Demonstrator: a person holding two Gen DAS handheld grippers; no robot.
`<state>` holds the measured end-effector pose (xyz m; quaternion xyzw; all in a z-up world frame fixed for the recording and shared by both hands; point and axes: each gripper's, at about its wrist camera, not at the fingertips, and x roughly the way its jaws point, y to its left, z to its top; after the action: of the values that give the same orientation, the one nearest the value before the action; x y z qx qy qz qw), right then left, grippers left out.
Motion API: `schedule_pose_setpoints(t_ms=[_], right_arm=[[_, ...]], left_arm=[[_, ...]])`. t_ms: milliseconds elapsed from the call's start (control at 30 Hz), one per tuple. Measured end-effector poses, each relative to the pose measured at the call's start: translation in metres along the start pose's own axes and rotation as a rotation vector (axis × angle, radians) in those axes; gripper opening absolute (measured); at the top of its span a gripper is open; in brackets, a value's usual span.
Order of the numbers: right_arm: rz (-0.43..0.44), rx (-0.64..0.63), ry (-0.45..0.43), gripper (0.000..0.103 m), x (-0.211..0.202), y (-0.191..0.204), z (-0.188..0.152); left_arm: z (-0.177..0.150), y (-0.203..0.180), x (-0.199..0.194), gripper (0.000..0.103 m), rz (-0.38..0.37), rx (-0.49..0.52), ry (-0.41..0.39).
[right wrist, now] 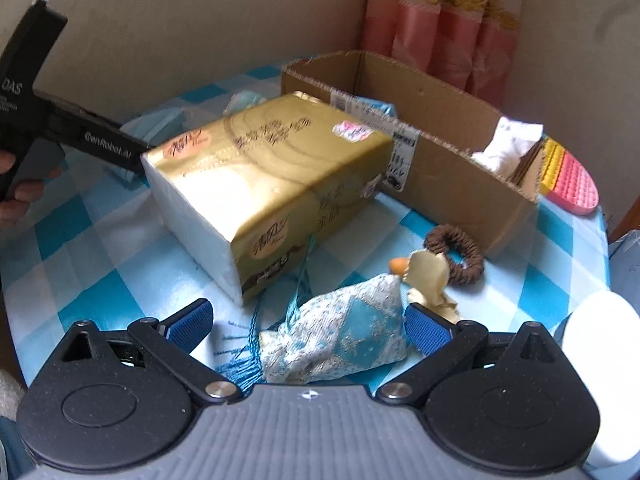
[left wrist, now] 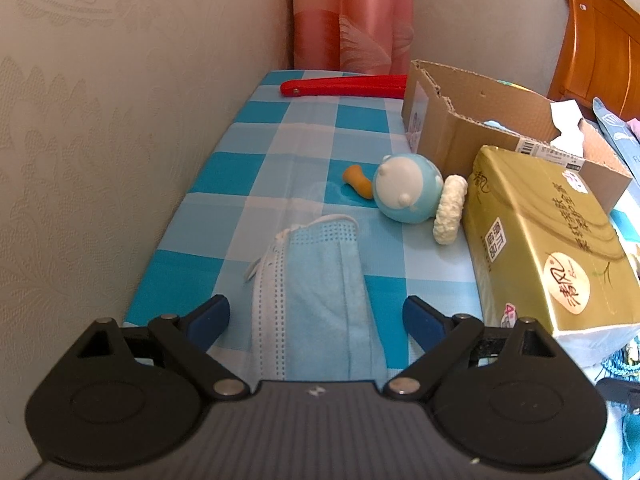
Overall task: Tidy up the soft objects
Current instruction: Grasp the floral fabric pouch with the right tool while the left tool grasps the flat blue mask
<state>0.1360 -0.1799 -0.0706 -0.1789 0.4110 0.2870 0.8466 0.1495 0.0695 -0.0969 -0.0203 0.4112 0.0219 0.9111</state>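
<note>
A: On the blue-and-white checked cloth point(left wrist: 256, 184), what is seen from the left wrist?

B: The left gripper point(left wrist: 316, 316) is spread wide, nothing clasped; a folded blue face mask point(left wrist: 320, 280) is laid flat between its fingers, untouched by either pad. Beyond it, a round blue-and-white toy point(left wrist: 404, 188) is tipped on its side, with an orange piece point(left wrist: 358, 180) just beside it and a cream scrunchie point(left wrist: 450, 208) leaned against a gold tissue pack point(left wrist: 540, 248); a torn cardboard box point(left wrist: 460, 120) is set behind the pack, and a red flat object point(left wrist: 344, 86) is laid near the pink curtain point(left wrist: 352, 20).

A: And from the right wrist?

B: The right gripper point(right wrist: 308, 320) is likewise held apart, unclenched; a blue-and-white embroidered sachet point(right wrist: 340, 332) with teal tassel cords point(right wrist: 256, 344) is found between its fingers, and whether a pad touches it cannot be told. A cream fabric piece point(right wrist: 426, 272) and a brown scrunchie point(right wrist: 456, 252) are placed just past the sachet, near the box point(right wrist: 452, 184); the tissue pack point(right wrist: 272, 184) is seen to the left; white cloth point(right wrist: 508, 144) is kept inside the box.
</note>
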Motion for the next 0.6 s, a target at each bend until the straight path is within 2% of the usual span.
schedule_pose_setpoints(t_ms=[167,267,367,467,600], right_arm=[[0.059,0.009,0.025,0.103,-0.0055,0.0045,-0.0076],[0.017,0.009,0.024,0.103,-0.0044,0.0043,-0.0083],[0.011,0.028,0.022,0.103,-0.0022,-0.0004,-0.0065],[0.000,0.009,0.018,0.100,-0.0042,0.0012,-0.0069],[0.002,0.020,0.012,0.088,-0.0086,0.0032,-0.0087]], left_arm=[[0.0005,0.0004,0.0005,0.094,-0.004,0.006,0.002],[0.0013,-0.0007,0.0013,0.093,-0.003,0.008,-0.001],[0.0013,-0.0016,0.0007,0.091,-0.002,0.013,-0.003],[0.0006,0.0002,-0.0018,0.082,0.002,0.008,-0.008],[0.0010,0.0049,-0.0043,0.069,0.004,-0.012,-0.009]])
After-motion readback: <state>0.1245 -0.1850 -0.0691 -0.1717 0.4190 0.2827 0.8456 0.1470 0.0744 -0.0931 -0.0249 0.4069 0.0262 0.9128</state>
